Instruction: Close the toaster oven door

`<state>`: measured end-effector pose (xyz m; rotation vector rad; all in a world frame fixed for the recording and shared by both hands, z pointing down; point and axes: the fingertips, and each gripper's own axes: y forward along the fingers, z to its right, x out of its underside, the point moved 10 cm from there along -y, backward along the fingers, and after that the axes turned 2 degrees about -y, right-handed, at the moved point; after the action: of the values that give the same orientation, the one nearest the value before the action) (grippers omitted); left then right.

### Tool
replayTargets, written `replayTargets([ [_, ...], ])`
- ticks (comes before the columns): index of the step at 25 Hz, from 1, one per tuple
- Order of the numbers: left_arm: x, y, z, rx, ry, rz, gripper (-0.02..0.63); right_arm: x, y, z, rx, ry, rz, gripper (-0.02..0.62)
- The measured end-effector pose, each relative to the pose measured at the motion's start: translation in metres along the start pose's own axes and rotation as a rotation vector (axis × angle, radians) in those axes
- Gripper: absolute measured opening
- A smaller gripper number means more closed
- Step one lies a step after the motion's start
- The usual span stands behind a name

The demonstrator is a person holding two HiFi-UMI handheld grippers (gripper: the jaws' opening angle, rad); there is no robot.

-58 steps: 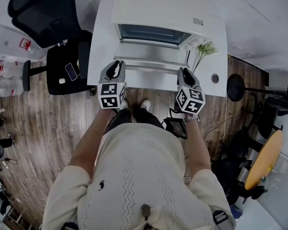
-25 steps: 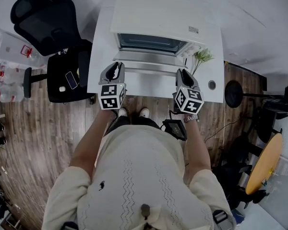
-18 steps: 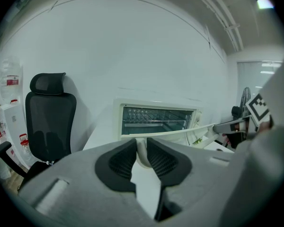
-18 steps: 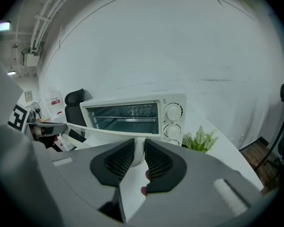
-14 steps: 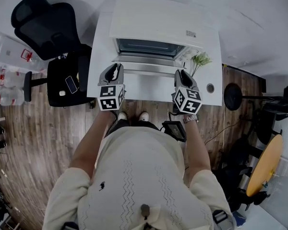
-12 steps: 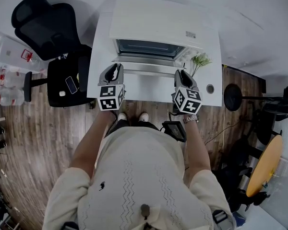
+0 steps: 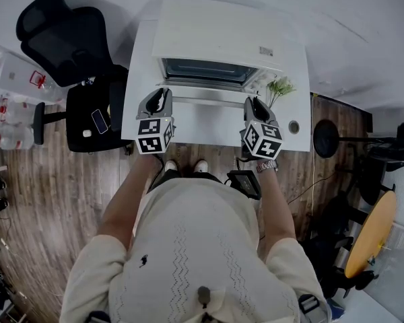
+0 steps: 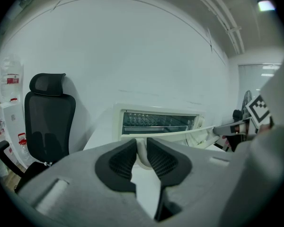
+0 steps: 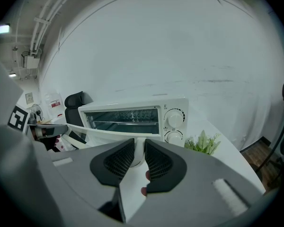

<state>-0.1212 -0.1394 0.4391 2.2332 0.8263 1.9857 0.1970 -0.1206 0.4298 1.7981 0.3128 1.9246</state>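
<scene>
White tabletop (image 7: 215,125) bearing a boxy white toaster oven (image 7: 222,36); its glass door (image 7: 209,91) hangs open toward the person; white handle bar (image 8: 141,153) runs left-right; left gripper (image 7: 163,93) and right gripper (image 7: 254,102), equally near, have fingers (image 9: 158,162) clamped on its ends.

shirt (image 7: 202,247): cream knit, zigzag pattern, dark logo (image 7: 142,259) | left claw (image 7: 163,91), right claw (image 7: 254,100): grey, black ribbed pads (image 8: 120,161), marker cubes (image 7: 154,134)

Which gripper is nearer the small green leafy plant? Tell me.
Right. The right gripper grips the white door handle just beside the plant; the left gripper grips its far end.
</scene>
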Motion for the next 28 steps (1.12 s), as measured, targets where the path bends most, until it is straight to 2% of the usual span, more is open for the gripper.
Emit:
replayTargets([
  [28, -0.019, 0.019, -0.006, 0.026, -0.052, 0.03, 0.069, -0.023, 0.016, 0.007, 0.002, 0.03, 0.024, 0.084],
])
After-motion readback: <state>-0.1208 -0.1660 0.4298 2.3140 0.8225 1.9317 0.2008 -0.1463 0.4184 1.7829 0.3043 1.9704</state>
